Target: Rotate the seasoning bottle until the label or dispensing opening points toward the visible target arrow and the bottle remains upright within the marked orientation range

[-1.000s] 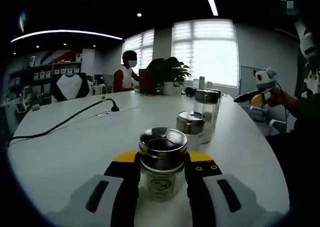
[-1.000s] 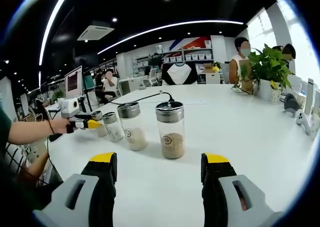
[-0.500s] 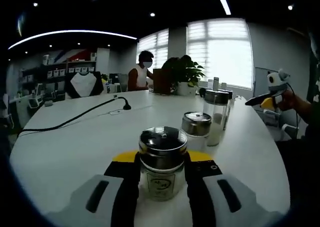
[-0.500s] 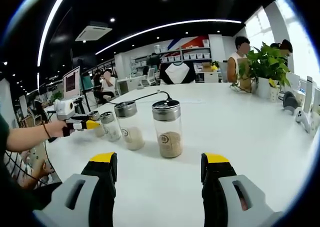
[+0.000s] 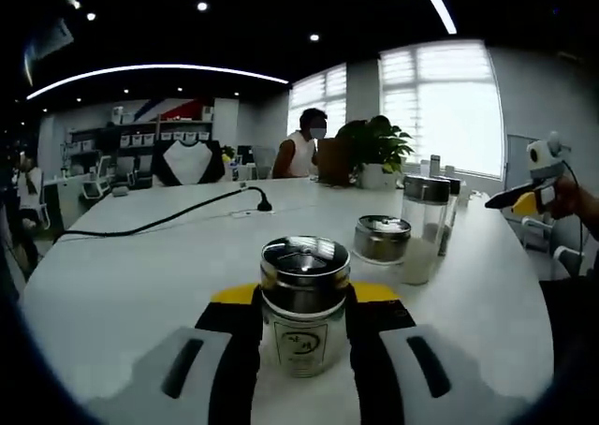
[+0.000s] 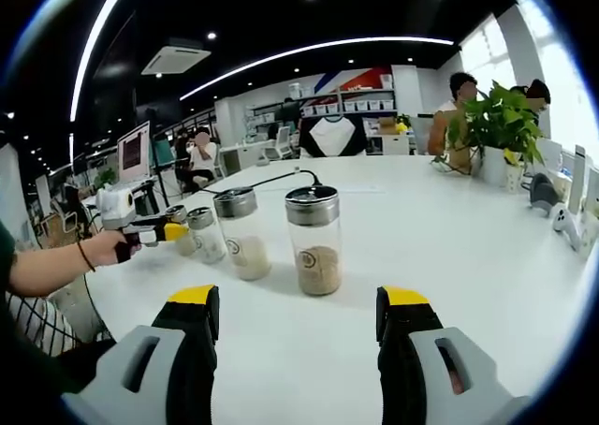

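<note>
While the left gripper clamps its fingers on the seasoning bottle to turn it upright, the right gripper waits wide open.

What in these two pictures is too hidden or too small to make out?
- Left gripper view: the black fingers cover the sides of the steel-lidded glass seasoning bottle; its label print is too small to read.
- Right gripper view: the smallest jar sits partly behind the left gripper.
- No target arrow is discernible on the white table.
</note>
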A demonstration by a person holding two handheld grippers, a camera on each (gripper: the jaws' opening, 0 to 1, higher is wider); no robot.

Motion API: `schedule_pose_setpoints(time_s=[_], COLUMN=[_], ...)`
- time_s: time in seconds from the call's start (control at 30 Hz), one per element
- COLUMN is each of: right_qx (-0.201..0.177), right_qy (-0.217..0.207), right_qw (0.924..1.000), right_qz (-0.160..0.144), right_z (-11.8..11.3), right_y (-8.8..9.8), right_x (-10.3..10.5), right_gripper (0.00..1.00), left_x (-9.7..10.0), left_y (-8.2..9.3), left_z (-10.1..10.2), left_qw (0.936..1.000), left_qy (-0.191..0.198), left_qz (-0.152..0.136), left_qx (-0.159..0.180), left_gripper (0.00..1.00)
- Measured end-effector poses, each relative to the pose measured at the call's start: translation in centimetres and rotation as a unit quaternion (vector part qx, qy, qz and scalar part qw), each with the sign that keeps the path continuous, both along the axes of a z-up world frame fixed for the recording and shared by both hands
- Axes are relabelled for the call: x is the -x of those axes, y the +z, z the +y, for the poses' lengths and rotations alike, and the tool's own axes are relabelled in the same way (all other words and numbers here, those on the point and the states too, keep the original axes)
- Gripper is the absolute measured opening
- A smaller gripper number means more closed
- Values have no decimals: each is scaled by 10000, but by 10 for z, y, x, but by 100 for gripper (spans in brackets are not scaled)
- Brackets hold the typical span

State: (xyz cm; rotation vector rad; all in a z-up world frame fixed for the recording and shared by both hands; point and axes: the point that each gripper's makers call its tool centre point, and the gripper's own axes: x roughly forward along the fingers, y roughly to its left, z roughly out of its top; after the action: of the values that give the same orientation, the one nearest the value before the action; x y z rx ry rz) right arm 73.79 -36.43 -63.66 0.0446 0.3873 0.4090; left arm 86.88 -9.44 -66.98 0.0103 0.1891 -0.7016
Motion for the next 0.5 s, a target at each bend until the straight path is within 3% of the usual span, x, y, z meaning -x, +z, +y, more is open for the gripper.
schedule_pose_setpoints(time_s=[0.5], right_qx=[-5], right_qy=[3], right_qw=[10000], right_qz=[54], right_z=[2], right_y=[-3], right_x=[-1], right_gripper=[69], left_x=[0], left_y=[0], left_z=[2], left_qw=[9966], left_qy=[817], left_qz=[-93], left_qx=[114], left_gripper=[37])
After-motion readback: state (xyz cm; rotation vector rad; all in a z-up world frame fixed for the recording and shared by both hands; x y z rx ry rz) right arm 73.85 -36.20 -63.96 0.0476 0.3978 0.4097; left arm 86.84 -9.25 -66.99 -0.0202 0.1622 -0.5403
